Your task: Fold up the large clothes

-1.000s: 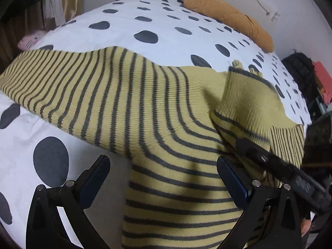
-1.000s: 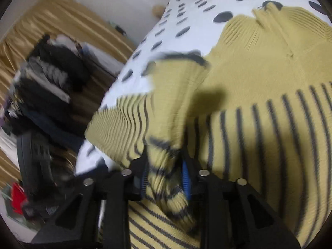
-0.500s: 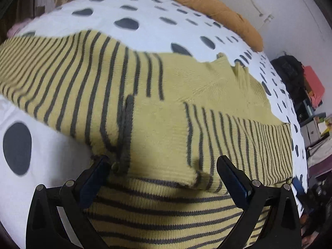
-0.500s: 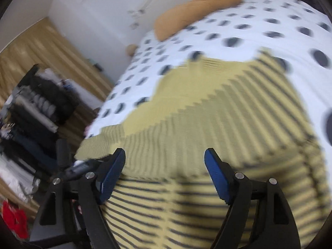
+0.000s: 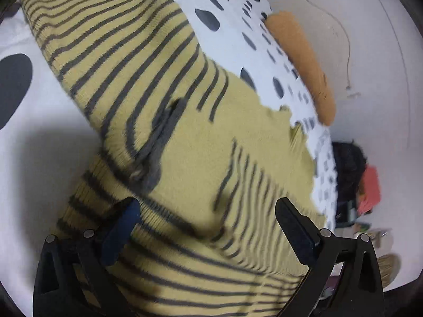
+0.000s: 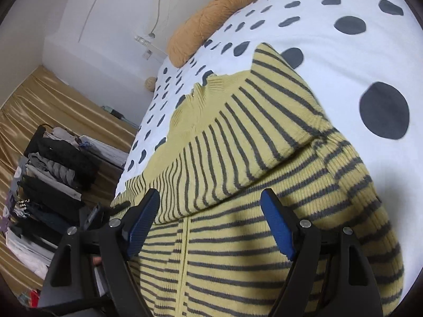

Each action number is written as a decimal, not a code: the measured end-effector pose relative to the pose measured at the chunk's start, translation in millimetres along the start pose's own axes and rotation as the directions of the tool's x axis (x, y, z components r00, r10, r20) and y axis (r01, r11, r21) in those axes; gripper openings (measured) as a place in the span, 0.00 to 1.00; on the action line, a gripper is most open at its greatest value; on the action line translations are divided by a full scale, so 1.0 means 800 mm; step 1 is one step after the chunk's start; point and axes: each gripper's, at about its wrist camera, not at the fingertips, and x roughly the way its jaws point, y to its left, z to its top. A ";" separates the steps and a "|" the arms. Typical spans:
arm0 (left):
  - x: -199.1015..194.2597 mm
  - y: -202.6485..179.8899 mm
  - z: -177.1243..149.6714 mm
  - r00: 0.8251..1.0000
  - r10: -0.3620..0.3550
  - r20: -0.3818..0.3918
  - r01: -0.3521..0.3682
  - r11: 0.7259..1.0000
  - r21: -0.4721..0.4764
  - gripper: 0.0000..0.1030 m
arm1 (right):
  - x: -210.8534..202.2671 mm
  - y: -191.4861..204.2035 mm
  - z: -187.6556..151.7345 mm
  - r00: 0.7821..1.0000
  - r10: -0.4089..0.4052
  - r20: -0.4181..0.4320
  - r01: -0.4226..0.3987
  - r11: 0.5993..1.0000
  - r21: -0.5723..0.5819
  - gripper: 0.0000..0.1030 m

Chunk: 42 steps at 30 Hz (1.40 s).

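A: What covers the bed?
B: A white bedspread (image 6: 330, 60) with dark grey dots fills the upper right of the right wrist view.
A: And the orange thing?
B: An orange pillow (image 6: 211, 18) lies at the top centre, at the bedspread's far edge, beside the white wall (image 6: 111, 13). It also shows at upper right in the left wrist view (image 5: 301, 60).
A: Lower left?
B: A rack of dark clothes (image 6: 50, 174) stands before a gold curtain (image 6: 34, 105).
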 end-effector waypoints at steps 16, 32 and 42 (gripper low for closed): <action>0.034 0.010 0.008 0.996 -0.086 -0.040 0.084 0.995 -0.049 0.11 | 0.008 0.000 -0.002 0.999 0.047 0.006 -0.047 0.999 -0.004 0.76; -0.032 -0.171 0.058 0.905 -0.407 0.122 0.325 0.848 0.418 0.10 | 0.049 -0.057 0.049 0.991 -0.048 0.123 0.028 0.987 0.159 0.10; 0.075 -0.032 0.072 0.993 -0.107 0.042 0.095 0.970 0.223 0.11 | 0.044 -0.083 0.017 0.995 -0.041 0.096 0.019 0.976 0.219 0.11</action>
